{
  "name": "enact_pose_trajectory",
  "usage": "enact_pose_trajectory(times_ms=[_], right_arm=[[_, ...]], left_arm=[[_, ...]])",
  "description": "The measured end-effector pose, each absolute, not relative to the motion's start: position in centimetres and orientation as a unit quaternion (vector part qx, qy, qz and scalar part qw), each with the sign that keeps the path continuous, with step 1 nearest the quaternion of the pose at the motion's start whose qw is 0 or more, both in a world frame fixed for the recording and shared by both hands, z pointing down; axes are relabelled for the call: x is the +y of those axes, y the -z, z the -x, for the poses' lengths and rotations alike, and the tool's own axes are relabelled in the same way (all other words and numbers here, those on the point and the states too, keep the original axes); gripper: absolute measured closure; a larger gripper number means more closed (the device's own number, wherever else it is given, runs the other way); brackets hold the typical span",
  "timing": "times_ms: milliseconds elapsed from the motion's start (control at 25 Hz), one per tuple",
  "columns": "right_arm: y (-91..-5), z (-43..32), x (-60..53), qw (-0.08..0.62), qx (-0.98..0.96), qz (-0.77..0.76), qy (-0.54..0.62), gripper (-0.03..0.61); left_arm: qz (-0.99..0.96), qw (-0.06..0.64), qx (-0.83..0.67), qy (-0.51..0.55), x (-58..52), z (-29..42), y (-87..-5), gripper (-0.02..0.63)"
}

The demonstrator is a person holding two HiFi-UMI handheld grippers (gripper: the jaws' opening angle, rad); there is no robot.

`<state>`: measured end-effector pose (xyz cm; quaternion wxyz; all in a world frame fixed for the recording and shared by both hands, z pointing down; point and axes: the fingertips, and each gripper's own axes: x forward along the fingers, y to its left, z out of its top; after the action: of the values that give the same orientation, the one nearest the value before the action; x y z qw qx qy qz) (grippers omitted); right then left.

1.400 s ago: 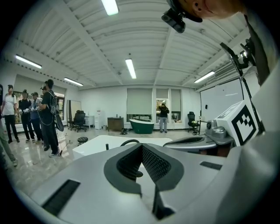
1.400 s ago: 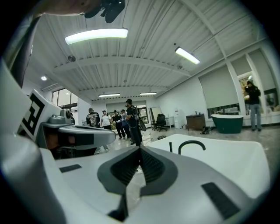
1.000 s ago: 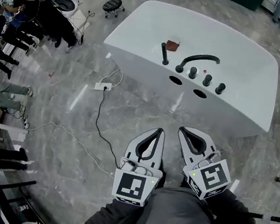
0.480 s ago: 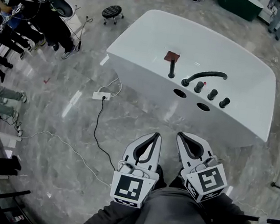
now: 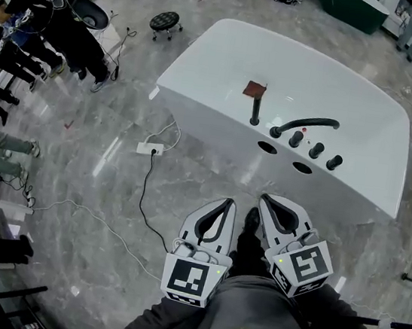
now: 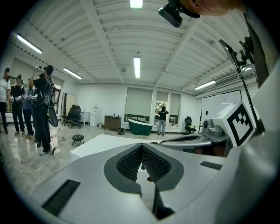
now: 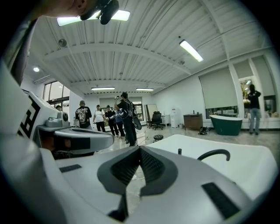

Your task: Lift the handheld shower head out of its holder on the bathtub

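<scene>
The white bathtub (image 5: 363, 129) stands ahead of me on the grey floor. On its near rim the black handheld shower head (image 5: 256, 110) stands upright in its holder, left of the curved black faucet (image 5: 307, 124) and three black knobs (image 5: 316, 150). A small brown square (image 5: 254, 90) lies just behind it. My left gripper (image 5: 226, 201) and right gripper (image 5: 271, 200) are held side by side at waist height, short of the tub, both shut and empty. In the right gripper view the shower head (image 7: 179, 151) and faucet (image 7: 214, 154) show beyond the jaws.
A white power strip (image 5: 150, 148) with a black cable (image 5: 144, 189) lies on the floor left of the tub. A black stool (image 5: 165, 19) and several people (image 5: 29, 13) are at the far left. A green tub (image 5: 358, 0) stands far behind.
The bathtub has drawn nearer and lower in the head view as I walk toward it. Both grippers stay shut, carried forward side by side.
</scene>
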<state>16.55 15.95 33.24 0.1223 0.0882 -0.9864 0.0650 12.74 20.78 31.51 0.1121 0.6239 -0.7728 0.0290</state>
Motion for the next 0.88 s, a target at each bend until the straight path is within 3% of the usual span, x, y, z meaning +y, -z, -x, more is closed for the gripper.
enact_pose_trajectory(times_ms=[880], right_arm=[[-35.1,-5.3,-1.4,0.121,-0.981,-0.115,-0.099,0.574]], left_arm=[[-0.654,0.143,-0.739,-0.075,3.0,-2.2,-33.3,0.611]])
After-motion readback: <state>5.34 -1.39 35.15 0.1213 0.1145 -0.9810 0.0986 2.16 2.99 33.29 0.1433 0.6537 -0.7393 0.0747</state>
